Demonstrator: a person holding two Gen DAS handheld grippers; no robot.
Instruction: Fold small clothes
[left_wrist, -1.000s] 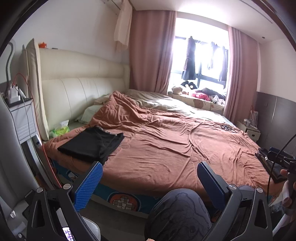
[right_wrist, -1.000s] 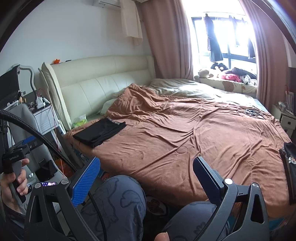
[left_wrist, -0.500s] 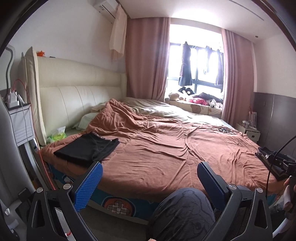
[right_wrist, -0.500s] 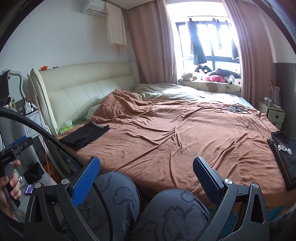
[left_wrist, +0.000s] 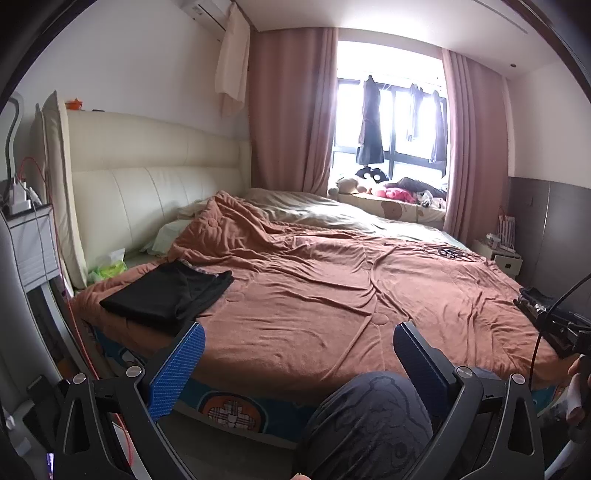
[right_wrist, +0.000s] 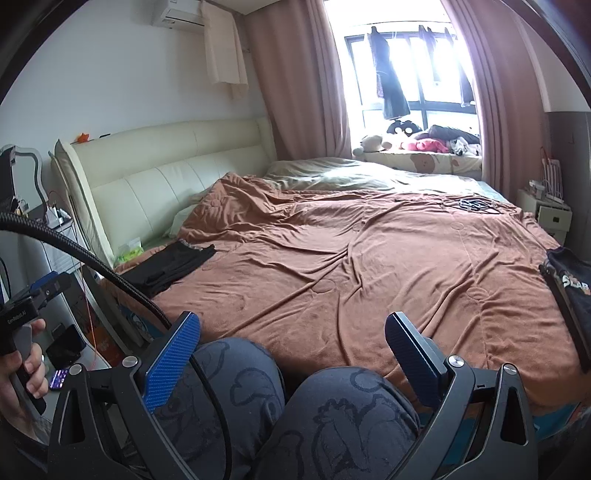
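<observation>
While both grippers (left_wrist: 297, 345) (right_wrist: 291, 336) gape (empty) | black shorts (left_wrist: 168, 293) folded on bedspread (left_wrist: 332, 295)

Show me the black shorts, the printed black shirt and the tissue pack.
Black shorts (left_wrist: 166, 295), left wrist view, middle of the fabric.
Printed black shirt (right_wrist: 570, 286), right wrist view, by the lettering.
Tissue pack (left_wrist: 109, 266), left wrist view, green wrapper.

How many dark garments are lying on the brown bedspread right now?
2. A flat black fabric garment lies at the bedspread's headboard-side near corner. A black printed shirt lies at the opposite near edge, partly cut off from view. More may lie out of frame.
</observation>
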